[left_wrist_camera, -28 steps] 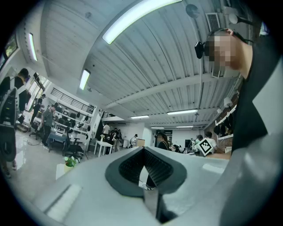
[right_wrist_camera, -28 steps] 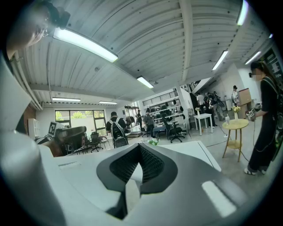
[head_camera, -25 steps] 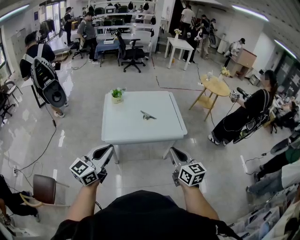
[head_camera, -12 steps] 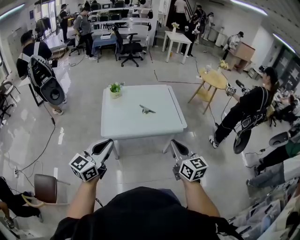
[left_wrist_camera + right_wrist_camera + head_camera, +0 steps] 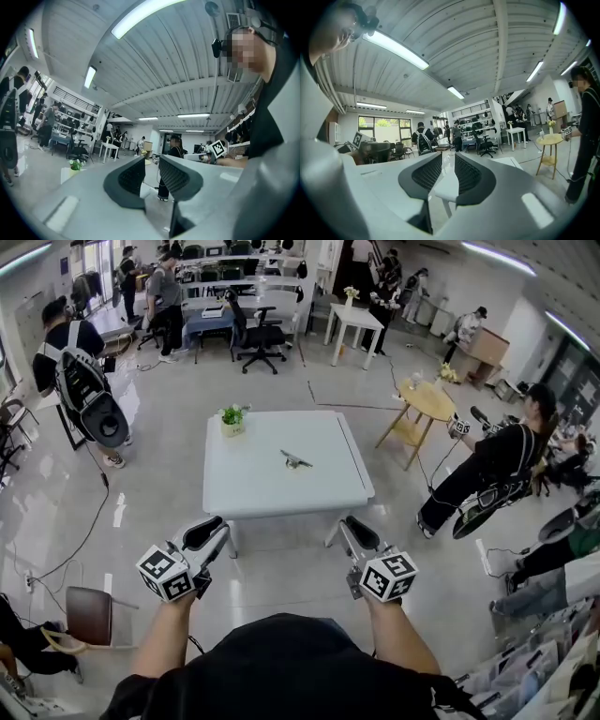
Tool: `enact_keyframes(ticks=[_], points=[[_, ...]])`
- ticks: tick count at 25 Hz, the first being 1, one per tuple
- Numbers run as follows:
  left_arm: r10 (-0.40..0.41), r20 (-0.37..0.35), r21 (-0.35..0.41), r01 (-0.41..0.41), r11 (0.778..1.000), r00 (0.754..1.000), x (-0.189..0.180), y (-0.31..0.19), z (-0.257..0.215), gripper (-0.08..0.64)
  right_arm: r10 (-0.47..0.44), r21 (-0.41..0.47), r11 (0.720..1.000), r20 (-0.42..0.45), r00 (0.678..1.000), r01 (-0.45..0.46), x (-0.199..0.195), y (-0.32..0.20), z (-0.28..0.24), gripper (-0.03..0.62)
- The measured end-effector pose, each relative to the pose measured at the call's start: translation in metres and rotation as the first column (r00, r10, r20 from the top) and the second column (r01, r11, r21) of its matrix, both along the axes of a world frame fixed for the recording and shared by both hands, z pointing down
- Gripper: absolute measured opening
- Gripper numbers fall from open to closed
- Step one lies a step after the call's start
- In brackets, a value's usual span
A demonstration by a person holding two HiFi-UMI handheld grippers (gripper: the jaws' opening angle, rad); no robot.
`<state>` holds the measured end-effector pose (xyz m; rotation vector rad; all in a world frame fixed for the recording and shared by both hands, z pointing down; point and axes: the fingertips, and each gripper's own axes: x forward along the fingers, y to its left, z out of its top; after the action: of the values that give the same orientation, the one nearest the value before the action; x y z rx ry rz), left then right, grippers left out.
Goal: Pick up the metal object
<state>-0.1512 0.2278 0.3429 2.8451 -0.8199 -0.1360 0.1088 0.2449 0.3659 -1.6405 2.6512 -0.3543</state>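
Metal object (image 5: 296, 460): small and low, it lies near the middle of the white table (image 5: 281, 507), well apart from both grippers, which the person holds short of the table's near edge. The left gripper (image 5: 208, 532) has its jaws a little apart with nothing between them. The right gripper (image 5: 359, 532) has just been opening its jaws to a narrow gap, also empty. I judge the main risk to be that jaws this narrow meet the object's top or side and skid it across the smooth tabletop rather than straddling it. Reaching to the table's middle could also tilt a gripper into the surface. Compared with a second ago, the object lies in the same spot, the grippers hang in much the same place, and the person in black on the right has shifted stance.
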Motion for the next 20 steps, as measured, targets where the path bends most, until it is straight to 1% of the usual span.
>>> enact_keyframes(ticks=[3, 5, 6, 9, 11, 14, 20], points=[[0.015, 0.019, -0.014, -0.015, 1.000, 1.000, -0.001, -0.002, 0.005, 0.124, -0.048, 0.010, 0.999, 0.025, 0.999, 0.048, -0.007, 0.000, -0.005, 0.168], [0.011, 0.022, -0.019, -0.011, 1.000, 1.000, -0.003, -0.005, 0.009, 0.151, -0.064, 0.015, 0.998, 0.024, 0.998, 0.063, -0.010, -0.003, -0.006, 0.214], [0.003, 0.022, -0.018, -0.003, 1.000, 1.000, -0.005, -0.008, 0.010, 0.167, -0.066, 0.016, 0.998, 0.023, 0.998, 0.065, -0.010, -0.005, -0.006, 0.224], [-0.029, 0.021, -0.010, 0.029, 1.000, 0.999, -0.012, -0.014, 0.012, 0.212, -0.057, 0.014, 0.998, 0.031, 0.998, 0.056, -0.009, -0.010, -0.006, 0.243], [-0.035, 0.022, -0.003, 0.036, 0.999, 0.999, -0.014, -0.013, 0.011, 0.239, -0.058, 0.012, 0.998, 0.041, 0.997, 0.058, -0.010, -0.008, -0.008, 0.262], [-0.042, 0.024, 0.009, 0.041, 0.999, 0.999, -0.016, -0.012, 0.007, 0.271, -0.068, 0.012, 0.998, 0.062, 0.996, 0.067, -0.013, -0.006, -0.014, 0.275], [-0.046, 0.023, 0.005, 0.046, 0.999, 0.999, -0.015, -0.018, 0.009, 0.290, -0.064, 0.014, 0.998, 0.061, 0.996, 0.063, -0.014, -0.013, -0.011, 0.290]])
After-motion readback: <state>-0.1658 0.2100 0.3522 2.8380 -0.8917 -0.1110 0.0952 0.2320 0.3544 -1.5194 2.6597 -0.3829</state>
